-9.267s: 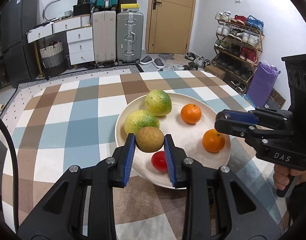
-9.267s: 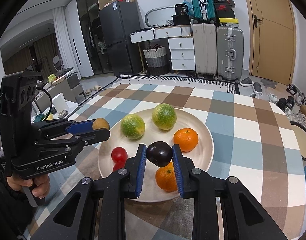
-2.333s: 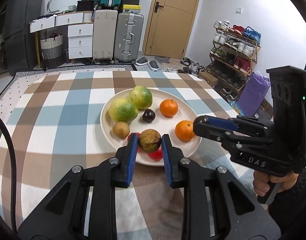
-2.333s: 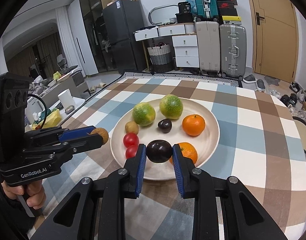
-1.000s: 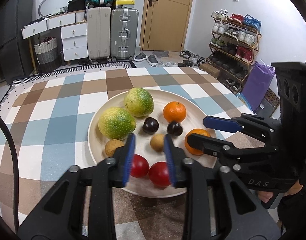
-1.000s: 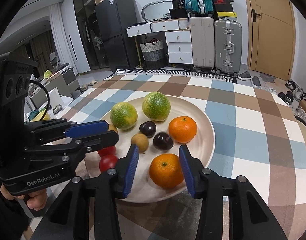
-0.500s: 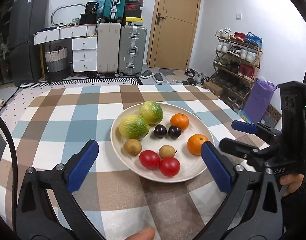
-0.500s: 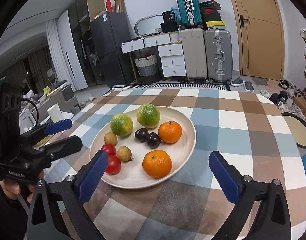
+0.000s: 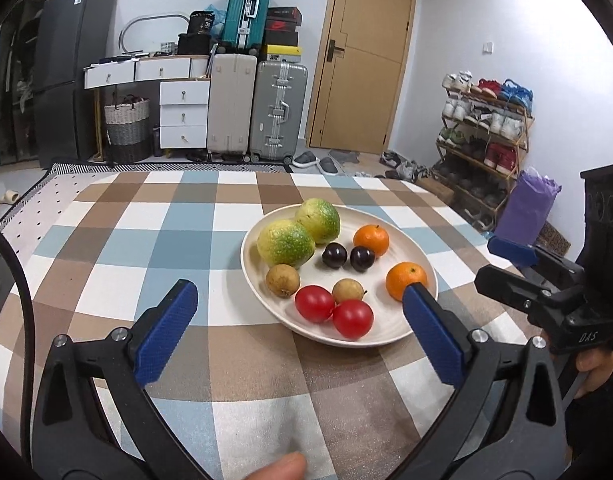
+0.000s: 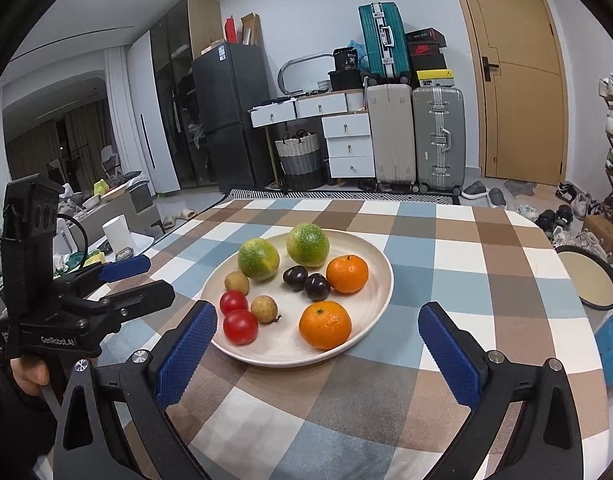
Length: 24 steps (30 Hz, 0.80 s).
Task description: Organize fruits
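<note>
Your left tongs (image 9: 298, 320) and right tongs (image 10: 318, 344) have just spread wide, nothing between them. Only the right view shows the round tray (image 10: 588, 280) off the tabletop (image 10: 486, 280); plate (image 10: 376, 280) full.

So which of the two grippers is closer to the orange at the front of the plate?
Right. The right gripper sits open just off the plate's rim beside that orange; the left gripper is open across the plate, past the tomatoes.

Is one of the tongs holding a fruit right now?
No, the left tongs and the right tongs both stand wide open with nothing between their blue pads, and the fruit lies on the plate.
</note>
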Tool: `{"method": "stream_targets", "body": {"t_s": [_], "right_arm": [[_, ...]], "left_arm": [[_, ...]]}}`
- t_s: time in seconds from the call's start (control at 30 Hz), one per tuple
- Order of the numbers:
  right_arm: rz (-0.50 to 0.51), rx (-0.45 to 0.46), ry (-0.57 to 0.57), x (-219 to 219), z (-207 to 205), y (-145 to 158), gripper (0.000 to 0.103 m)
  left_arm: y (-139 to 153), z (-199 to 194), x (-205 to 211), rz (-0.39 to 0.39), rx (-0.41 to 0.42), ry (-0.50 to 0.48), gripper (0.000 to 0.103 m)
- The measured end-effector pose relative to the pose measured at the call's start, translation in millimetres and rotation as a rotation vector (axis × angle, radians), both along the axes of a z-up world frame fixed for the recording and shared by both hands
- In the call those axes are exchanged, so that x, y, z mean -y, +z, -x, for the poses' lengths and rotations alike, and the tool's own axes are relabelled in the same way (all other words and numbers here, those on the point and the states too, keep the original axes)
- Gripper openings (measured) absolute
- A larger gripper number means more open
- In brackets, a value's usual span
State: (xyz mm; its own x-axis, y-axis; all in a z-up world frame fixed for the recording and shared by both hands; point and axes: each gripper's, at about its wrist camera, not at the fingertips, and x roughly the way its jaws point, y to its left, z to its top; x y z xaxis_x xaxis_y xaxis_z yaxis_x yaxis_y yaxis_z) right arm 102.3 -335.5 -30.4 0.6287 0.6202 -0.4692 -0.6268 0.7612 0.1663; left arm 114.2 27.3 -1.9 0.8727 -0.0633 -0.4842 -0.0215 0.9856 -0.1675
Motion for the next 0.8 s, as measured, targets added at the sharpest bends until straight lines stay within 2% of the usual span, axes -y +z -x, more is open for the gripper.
{"method": "stream_targets", "body": {"t_s": [0.33,0.8], "right_arm": [[0.003,0.020,0.024,-2.5,3.9,0.4,0.103],[0.016,0.032,0.024,-4.8,7.3,1.1,0.103]], "left_arm": [[1.9,1.1,3.2,-0.037,0.020,0.017,0.102],[2.3,1.9,5.3,-0.032,0.020,0.018,0.102]]}}
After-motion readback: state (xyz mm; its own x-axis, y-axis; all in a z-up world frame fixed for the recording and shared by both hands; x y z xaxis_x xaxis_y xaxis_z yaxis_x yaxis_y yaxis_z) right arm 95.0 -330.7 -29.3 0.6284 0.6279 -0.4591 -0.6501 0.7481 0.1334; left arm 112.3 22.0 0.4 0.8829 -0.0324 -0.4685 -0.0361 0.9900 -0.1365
